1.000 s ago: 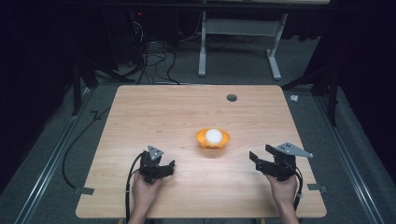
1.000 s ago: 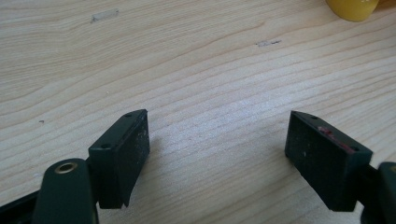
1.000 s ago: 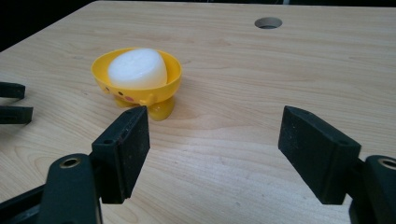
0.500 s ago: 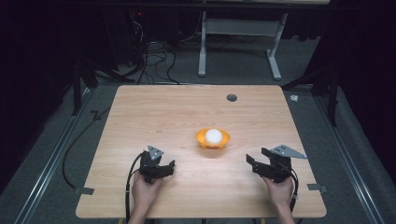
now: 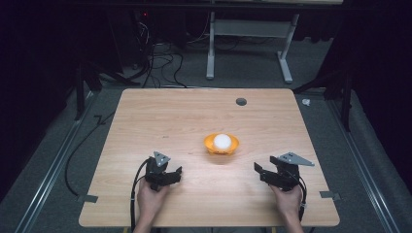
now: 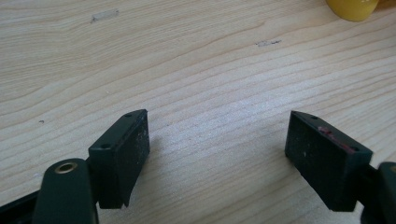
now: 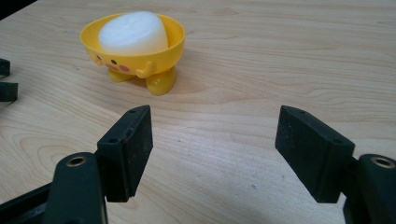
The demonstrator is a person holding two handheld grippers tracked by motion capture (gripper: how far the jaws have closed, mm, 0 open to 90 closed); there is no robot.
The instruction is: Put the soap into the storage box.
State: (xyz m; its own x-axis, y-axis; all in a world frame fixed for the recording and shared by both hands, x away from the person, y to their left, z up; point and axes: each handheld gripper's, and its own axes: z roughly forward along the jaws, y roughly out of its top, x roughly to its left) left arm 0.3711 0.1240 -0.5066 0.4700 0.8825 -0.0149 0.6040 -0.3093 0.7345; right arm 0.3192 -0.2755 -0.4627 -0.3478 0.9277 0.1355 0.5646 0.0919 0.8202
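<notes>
Both tongs are spread wide with nothing in them: left gripper [image 5: 170, 174] at 7 o'clock on the table [image 5: 145, 121], right gripper [image 5: 265, 173] at 5. Dead centre sits a little yellow bowl [image 5: 221, 144] holding a white foam-looking lump [image 7: 133, 32]. Probably light and squishy, so I'd pinch its sides gently.
</notes>
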